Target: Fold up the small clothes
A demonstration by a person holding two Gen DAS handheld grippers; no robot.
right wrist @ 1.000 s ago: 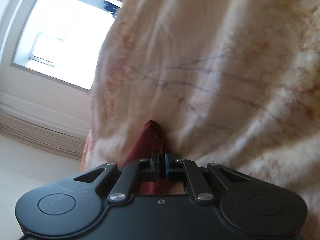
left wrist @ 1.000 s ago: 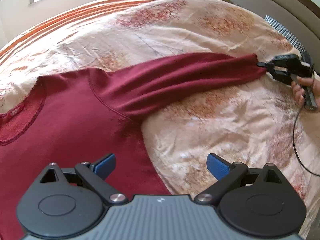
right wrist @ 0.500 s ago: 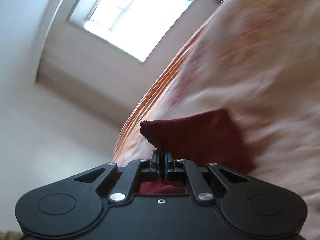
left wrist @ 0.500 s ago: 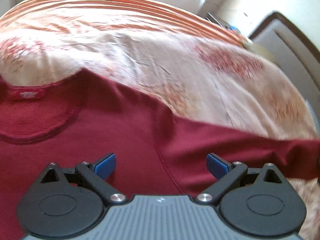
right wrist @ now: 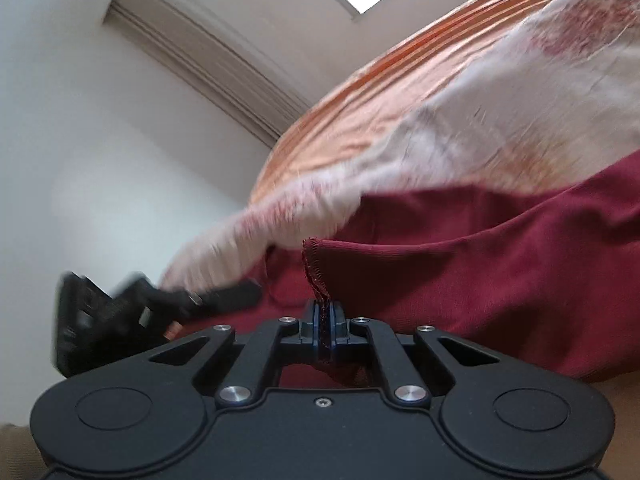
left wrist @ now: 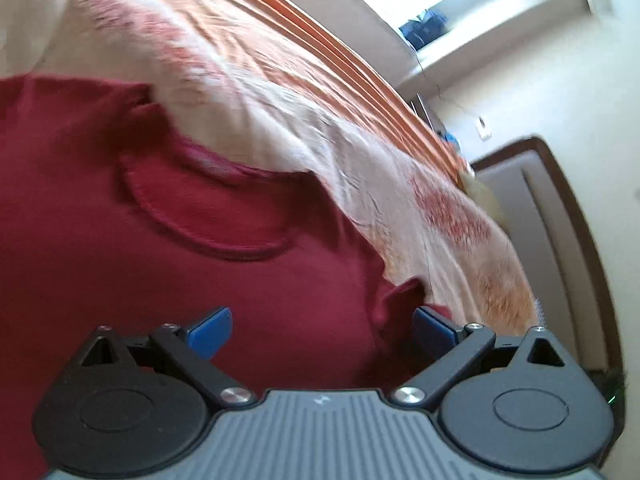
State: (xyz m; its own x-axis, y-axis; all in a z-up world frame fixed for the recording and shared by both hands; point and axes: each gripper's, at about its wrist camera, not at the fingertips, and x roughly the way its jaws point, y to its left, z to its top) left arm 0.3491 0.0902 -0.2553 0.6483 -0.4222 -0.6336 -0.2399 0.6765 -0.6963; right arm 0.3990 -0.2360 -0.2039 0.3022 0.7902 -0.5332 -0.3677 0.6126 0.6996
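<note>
Since the earlier frames: sleeve (right wrist: 460, 276) no longer stretched out flat to the side on the bedspread. It's been carried in over the sweater (left wrist: 160, 264) body. R gripper (right wrist: 325, 330) still clenched on the cuff edge (right wrist: 314, 276); stitched hem sticks up out of the closed jaws. L gripper (left wrist: 320, 330) has swung round too, so its view now centres on the neckline (left wrist: 208, 216) instead of the shoulder seam.

Hard to see:
- both views motion-blurred, esp. bedspread pattern + sweater outline
- sweater hem and lower body cut off behind the gripper housings; far sleeve not visible
- neck label just a smear, unreadable
- in R view a blurred black shape at left edge is prob. the L gripper (right wrist: 160, 312); jaw detail not readable there
- a small fold of red cloth (left wrist: 400, 300) sits right by L gripper's right pad (left wrist: 434, 330); contact or not, can't tell

Orientation: sweater lies flat, front up, on the bed. In L view the collar is toward the far side of the bed, body running back under the gripper, so long axis ≈ toward/away from cam. In R view the sleeve runs from the jaws off to the right.

L gripper: released, blue pads (left wrist: 210, 330) wide apart, nothing pinched, hovering over chest area.

Around: cream/orange floral bedspread (left wrist: 360, 128), padded headboard (left wrist: 540, 240) at right, window sill (left wrist: 460, 40) beyond.
</note>
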